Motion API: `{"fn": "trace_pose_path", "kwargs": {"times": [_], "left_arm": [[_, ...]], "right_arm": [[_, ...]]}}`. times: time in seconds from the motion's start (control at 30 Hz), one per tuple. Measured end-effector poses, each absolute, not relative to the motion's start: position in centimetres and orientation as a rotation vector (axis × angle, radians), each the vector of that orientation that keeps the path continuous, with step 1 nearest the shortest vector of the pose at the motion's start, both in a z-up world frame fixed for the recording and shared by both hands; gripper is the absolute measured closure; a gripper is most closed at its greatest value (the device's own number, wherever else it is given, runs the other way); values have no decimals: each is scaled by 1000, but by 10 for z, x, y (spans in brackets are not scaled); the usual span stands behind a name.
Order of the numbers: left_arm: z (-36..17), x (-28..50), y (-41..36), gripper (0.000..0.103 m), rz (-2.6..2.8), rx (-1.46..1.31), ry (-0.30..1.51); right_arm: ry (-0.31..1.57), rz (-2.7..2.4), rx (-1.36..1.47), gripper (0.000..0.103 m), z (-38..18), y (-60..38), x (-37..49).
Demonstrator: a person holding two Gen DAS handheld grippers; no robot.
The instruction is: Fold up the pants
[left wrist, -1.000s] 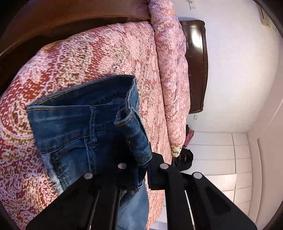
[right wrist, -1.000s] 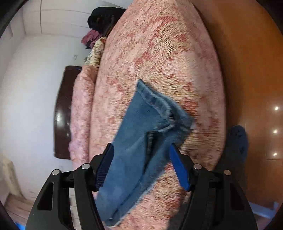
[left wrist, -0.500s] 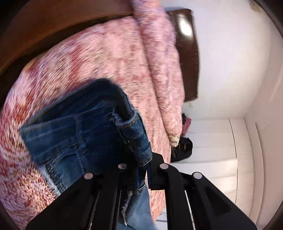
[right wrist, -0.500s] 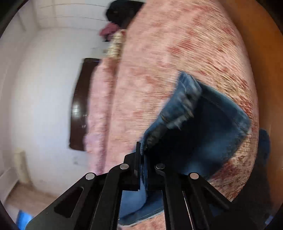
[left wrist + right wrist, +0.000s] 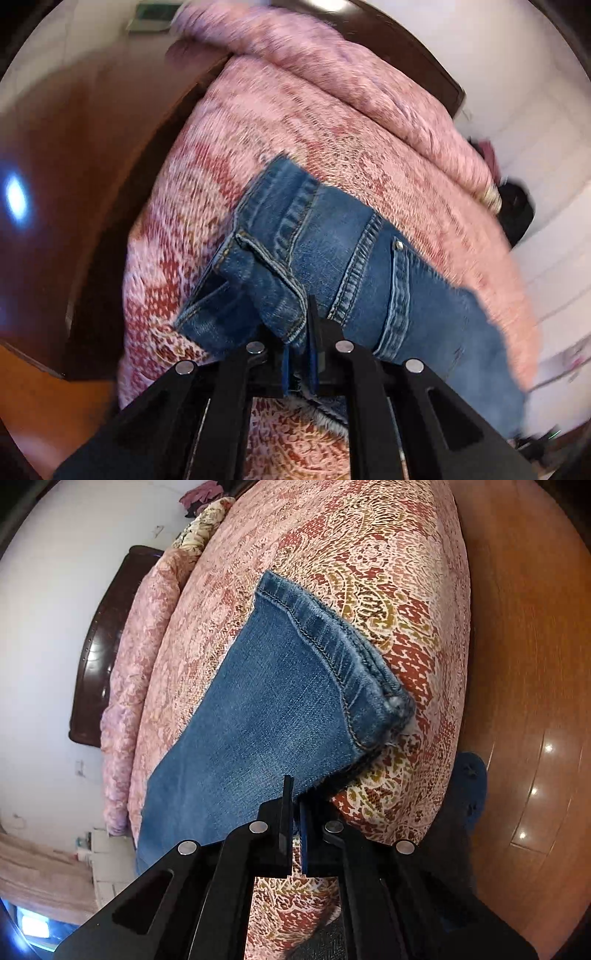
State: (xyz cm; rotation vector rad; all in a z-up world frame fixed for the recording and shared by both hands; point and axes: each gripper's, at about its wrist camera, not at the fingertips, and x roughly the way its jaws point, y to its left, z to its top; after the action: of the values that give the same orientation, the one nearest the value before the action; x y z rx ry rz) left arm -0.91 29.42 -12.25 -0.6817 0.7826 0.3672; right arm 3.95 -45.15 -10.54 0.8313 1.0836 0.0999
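Note:
Blue denim pants (image 5: pixel 332 258) lie across a bed with a pink and red patterned cover (image 5: pixel 229 177). My left gripper (image 5: pixel 301 332) is shut on the waistband end of the pants, near a belt loop and pocket seam. In the right wrist view, the hem end of the pants (image 5: pixel 266 709) lies on the cover (image 5: pixel 369 561), with the leg hems stacked. My right gripper (image 5: pixel 295 805) is shut on the near edge of that leg close to the hem.
A rolled pink quilt (image 5: pixel 369 85) lies along the far side of the bed by a dark wooden headboard (image 5: pixel 99 642). Orange wood floor (image 5: pixel 535 664) runs beside the bed. A dark blue slipper (image 5: pixel 472 786) sits on the floor by the bed edge.
My right gripper closed on the pant leg near the hem, having been open around it. Both views swung, and the pants now lie more spread out on the bed.

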Motion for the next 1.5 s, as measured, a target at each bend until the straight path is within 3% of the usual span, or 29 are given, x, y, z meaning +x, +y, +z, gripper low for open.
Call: {"fn": "trace_pose_path", "kwargs": {"times": [0.17,0.37,0.57,0.73,0.8,0.83,0.87,1.13,1.27,1.4,1.5], "left_arm": [[-116,-14,292,93,386,-615,783],[-127,-26,293,89,407,-665,755],[-137,-26,295,87,387,-687,710],[-138,-24,291,85,386,-673,692],[-137,-21,286,80,390,-638,703],[-137,-19,283,78,392,-619,711],[-137,-19,282,78,396,-609,716],[-142,-18,286,77,387,-628,717],[-142,-18,286,77,385,-634,715],[-143,-18,287,77,384,-633,714],[-142,-18,285,76,390,-621,716]], "right_arm": [[1132,61,792,102,-103,-448,56],[1257,60,625,101,-57,-408,41],[1137,489,149,101,3,-250,116],[1109,773,-109,101,-9,-107,173],[1144,795,-245,86,-30,-53,194],[1146,795,-277,70,-36,-39,199],[1165,806,-316,63,-46,-20,204],[1151,778,-557,63,-82,31,221],[1181,806,-626,90,-100,43,228],[1061,768,-525,95,-79,33,231],[1056,724,-544,98,-104,32,233]]}}
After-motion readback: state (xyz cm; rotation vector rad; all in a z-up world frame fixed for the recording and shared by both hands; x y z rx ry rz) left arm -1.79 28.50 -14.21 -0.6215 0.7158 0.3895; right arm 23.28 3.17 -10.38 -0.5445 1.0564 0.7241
